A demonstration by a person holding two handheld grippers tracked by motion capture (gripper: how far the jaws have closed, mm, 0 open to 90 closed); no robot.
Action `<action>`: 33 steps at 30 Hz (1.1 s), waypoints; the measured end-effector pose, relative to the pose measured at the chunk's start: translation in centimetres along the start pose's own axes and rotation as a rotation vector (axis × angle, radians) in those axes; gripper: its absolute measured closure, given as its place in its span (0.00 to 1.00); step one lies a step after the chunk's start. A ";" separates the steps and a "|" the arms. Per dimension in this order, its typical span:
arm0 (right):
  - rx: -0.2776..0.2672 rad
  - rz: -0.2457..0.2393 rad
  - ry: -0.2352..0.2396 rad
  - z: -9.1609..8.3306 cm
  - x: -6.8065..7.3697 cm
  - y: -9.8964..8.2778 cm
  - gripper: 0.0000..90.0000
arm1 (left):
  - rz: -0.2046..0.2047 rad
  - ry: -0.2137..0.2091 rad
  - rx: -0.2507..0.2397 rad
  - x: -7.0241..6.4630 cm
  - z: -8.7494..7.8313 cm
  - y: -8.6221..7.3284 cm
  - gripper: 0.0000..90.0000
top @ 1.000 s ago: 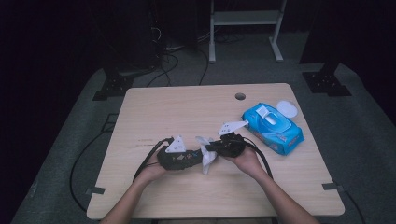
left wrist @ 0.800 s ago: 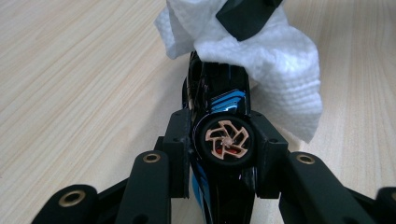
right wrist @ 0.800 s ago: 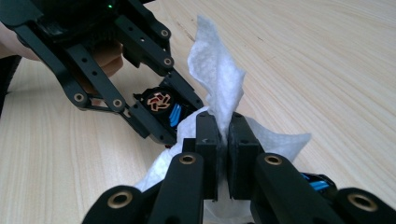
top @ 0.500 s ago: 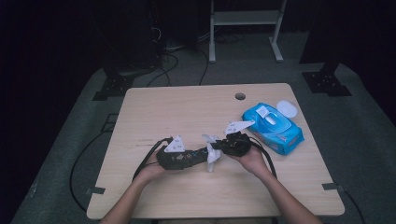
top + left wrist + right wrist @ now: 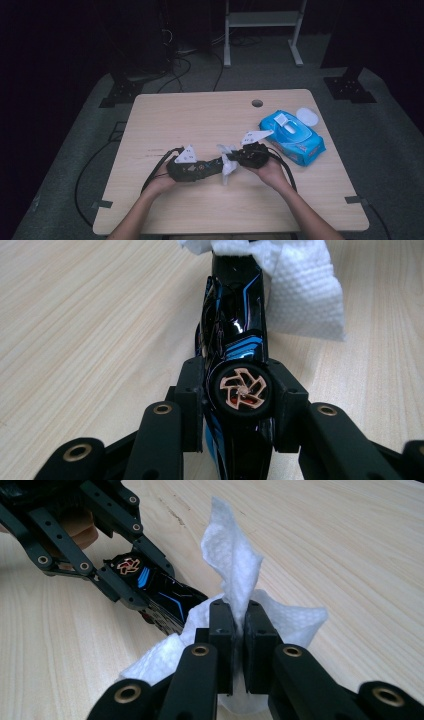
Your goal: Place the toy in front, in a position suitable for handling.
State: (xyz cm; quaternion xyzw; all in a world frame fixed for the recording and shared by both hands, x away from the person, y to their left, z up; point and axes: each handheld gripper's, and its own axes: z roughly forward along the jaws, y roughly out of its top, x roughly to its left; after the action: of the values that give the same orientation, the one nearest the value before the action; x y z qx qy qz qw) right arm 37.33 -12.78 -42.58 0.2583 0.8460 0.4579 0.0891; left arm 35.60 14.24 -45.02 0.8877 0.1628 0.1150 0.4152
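- The toy car (image 5: 234, 347), glossy, stiff and light, sits clamped at its wheel in the left tongs (image 5: 239, 402).
- The wipe (image 5: 235, 570), soft and limp, is pinched in the right tongs (image 5: 239, 625), draped over the car's nose, well left of the blue wipes pack (image 5: 292, 137) on the desk (image 5: 200, 115).
- It looks best held bunched.

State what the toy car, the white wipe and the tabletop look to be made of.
Toy car: likely glossy black plastic with blue striping; it shows sharp highlights. White wipe: soft nonwoven cloth or paper; dimpled texture, limp folds. Tabletop: pale matte wood or wood-look laminate, with straight grain lines.
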 end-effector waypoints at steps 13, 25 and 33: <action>-0.002 -0.019 0.002 0.4 0.8 0.2 0.93 | 0.008 0.001 0.006 0.1 -0.2 -0.1 0.72; -0.002 -0.036 0.053 1.7 2.1 1.0 0.93 | 0.019 0.001 0.018 0.1 -0.5 -0.1 0.72; -0.005 0.024 0.009 0.4 0.1 0.1 0.93 | 0.025 -0.005 0.030 0.6 -1.2 -0.6 0.72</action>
State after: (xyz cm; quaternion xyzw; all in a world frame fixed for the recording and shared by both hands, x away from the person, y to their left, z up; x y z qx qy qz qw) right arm 37.43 -12.41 -42.76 0.2663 0.8420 0.4622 0.0802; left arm 35.65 15.65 -44.70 0.8960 0.1523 0.1153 0.4010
